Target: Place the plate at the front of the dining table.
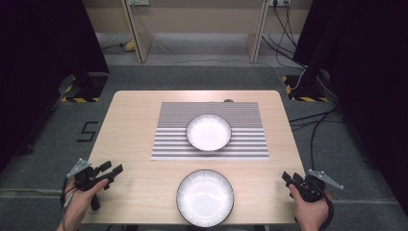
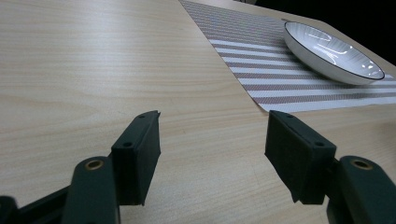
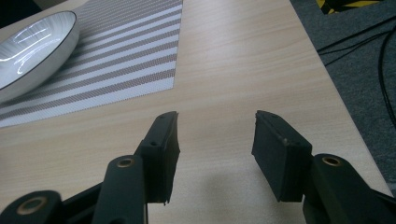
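Both hands are parked at the near corners of the desk (image 1: 134, 125), so by my reading nothing has been picked up yet and this is the approach step. The left gripper (image 1: 113, 171) sits by the near left corner, its jaws standing well apart with bare wood between them; the right gripper (image 1: 287, 178) hovers at the near right corner, jaws likewise spread and holding nothing. Neither touches a dish. Counting up: two plates and one striped placemat (image 1: 168, 144). The near plate (image 1: 205, 198), white with a dark rim, rests on bare wood at the middle of the near edge, roughly midway between the two grippers and apart from both. The far plate (image 1: 209, 132) sits on the placemat, a little toward the mat's near edge, and the mat itself lies in the middle of the desk, closer to the far edge. From the left gripper view, the far plate (image 2: 334, 53) shows beyond the mat's near corner; the right gripper view catches the same plate (image 3: 32, 44) off to the side. The near plate looks the likelier target. I'd say the next move calls for one gripper to swing inward, drop low to the wood, and slide a jaw under that shallow rim so the lip sits squarely between the pads.
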The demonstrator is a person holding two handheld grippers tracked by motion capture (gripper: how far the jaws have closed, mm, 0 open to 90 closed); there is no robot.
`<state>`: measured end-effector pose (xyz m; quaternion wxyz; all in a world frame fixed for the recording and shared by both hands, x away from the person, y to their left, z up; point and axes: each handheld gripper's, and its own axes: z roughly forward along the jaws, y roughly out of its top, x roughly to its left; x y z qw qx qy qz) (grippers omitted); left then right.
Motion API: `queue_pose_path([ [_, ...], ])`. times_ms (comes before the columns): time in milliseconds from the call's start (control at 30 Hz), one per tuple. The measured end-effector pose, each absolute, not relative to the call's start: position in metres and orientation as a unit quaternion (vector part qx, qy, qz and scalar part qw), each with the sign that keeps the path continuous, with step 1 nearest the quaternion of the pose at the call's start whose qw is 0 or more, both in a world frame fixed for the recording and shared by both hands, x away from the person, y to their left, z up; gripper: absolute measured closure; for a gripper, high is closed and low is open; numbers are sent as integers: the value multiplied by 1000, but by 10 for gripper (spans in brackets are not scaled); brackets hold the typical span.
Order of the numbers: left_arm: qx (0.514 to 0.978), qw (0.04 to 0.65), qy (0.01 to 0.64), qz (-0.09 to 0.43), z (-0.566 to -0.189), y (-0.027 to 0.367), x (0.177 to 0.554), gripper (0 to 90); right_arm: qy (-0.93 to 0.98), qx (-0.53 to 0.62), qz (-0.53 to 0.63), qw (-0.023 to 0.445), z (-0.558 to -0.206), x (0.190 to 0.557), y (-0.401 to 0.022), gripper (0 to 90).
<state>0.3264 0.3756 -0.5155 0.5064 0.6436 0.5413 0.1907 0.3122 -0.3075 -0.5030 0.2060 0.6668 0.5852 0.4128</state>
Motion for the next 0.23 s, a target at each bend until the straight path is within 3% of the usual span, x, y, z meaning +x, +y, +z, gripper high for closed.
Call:
queue_pose_path([
  [233, 646, 508, 538, 187, -516, 371, 328, 350, 580, 669, 420, 200, -506, 313, -305, 505],
])
